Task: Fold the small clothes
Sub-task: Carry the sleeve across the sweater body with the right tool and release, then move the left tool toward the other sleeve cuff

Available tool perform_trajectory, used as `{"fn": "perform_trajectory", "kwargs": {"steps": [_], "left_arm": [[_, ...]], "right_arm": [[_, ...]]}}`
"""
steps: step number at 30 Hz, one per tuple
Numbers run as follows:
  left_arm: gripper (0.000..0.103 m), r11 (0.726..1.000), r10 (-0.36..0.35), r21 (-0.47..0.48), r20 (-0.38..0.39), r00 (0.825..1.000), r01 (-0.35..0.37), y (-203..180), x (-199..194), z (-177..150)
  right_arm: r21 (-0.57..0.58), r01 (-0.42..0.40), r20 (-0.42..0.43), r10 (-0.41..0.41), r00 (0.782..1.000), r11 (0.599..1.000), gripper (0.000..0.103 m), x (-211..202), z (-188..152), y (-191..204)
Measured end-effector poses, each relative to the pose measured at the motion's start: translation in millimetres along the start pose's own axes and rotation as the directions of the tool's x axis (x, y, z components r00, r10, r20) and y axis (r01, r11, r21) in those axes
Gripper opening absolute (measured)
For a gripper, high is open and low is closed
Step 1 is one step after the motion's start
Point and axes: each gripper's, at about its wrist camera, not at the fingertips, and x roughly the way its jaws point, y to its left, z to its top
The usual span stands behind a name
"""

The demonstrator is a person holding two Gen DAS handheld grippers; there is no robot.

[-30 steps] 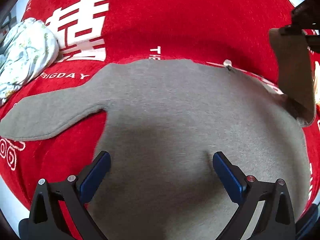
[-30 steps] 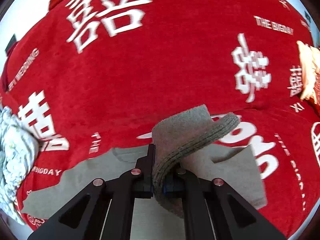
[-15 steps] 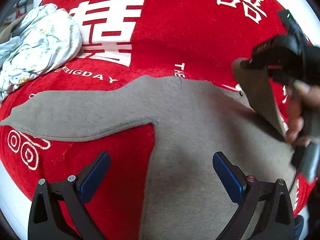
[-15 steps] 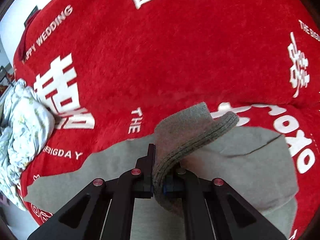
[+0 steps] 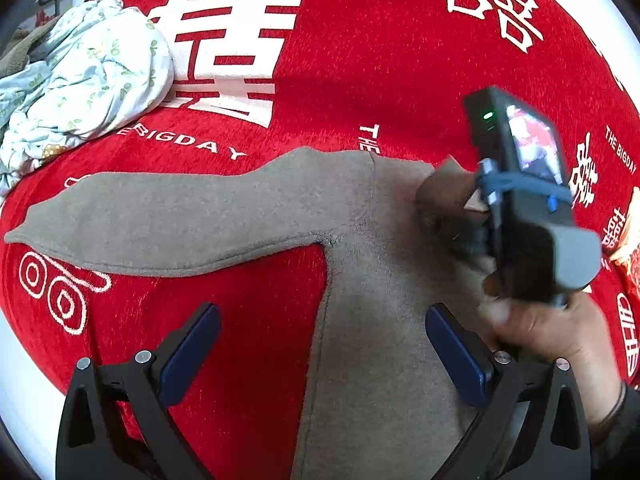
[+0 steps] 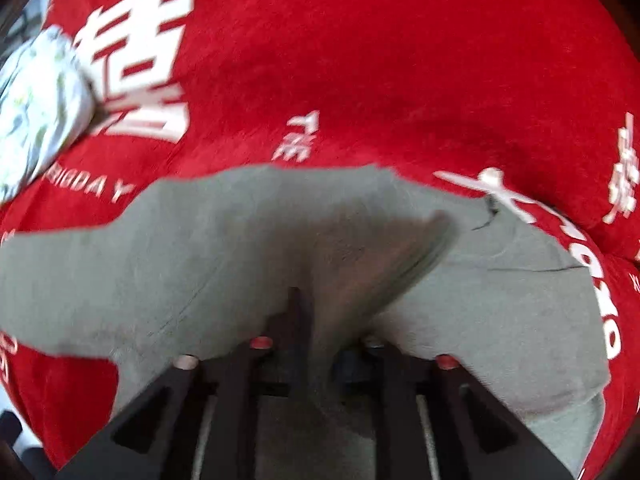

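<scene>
A grey long-sleeved top (image 5: 372,280) lies flat on a red blanket (image 5: 360,60); its left sleeve (image 5: 180,220) stretches out to the left. My left gripper (image 5: 320,356) is open and empty, low over the top's left side seam. My right gripper (image 6: 320,320) is shut on the right sleeve's cuff (image 6: 372,264) and holds it folded over the top's chest. In the left wrist view the right gripper's body (image 5: 524,200) and the hand holding it sit over the top at the right. The right wrist view is blurred.
A crumpled white floral garment (image 5: 80,76) lies at the far left on the blanket; it also shows in the right wrist view (image 6: 36,112). An orange patterned item (image 5: 628,252) sits at the right edge. The blanket's pale edge (image 5: 24,380) runs close at the lower left.
My right gripper has carried the sleeve cuff leftward and down over the top's chest. My left gripper has shifted left, from over the body toward the side seam and armpit.
</scene>
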Motion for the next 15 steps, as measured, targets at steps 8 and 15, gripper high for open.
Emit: {"fn": "perform_trajectory", "kwargs": {"steps": [8,15], "left_arm": [[0.103,0.999,-0.021,-0.029,0.005,1.000,0.021,3.5,-10.3,7.9],[0.103,0.999,-0.038,0.015,-0.048,0.998,0.039,-25.4,7.0,16.8]], "right_arm": [[-0.090,-0.252,0.077,0.259,0.963,0.964,0.075,-47.8,-1.8,12.2],[0.156,0.008,0.103,-0.024,0.994,0.988,0.077,-54.1,-26.7,-126.6]]}}
